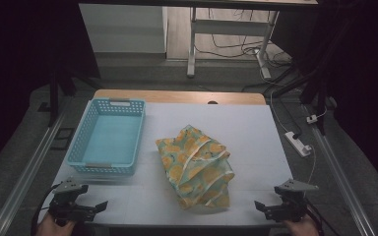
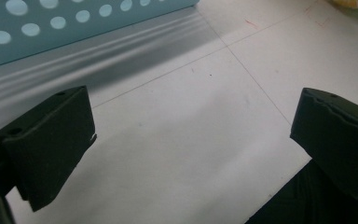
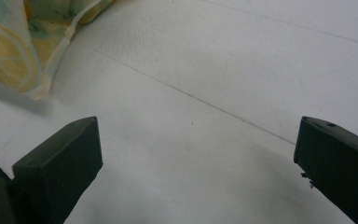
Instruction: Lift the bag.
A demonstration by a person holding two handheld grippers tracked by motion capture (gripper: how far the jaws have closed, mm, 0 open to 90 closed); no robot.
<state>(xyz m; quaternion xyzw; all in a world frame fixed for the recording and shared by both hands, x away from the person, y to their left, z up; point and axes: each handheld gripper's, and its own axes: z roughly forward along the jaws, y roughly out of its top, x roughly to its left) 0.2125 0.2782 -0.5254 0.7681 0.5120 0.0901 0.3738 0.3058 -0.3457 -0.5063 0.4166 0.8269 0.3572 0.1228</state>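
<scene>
High view: the work looks not yet begun. The lemon-print cloth [image 1: 197,164] lies crumpled mid-table, right of the blue basket [image 1: 109,137]; next, I judge, both grippers must reach in for it. Left gripper [image 1: 89,207] and right gripper [image 1: 266,206] rest at the near edge.

Left gripper view: jaws wide apart, empty.

Right gripper view: jaws wide apart, empty; the cloth's hem [image 3: 51,70] lies just ahead.

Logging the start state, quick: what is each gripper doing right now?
Left gripper: open, holding nothing, near the blue basket.
Right gripper: open, holding nothing, beside the lemon-print cloth.
</scene>
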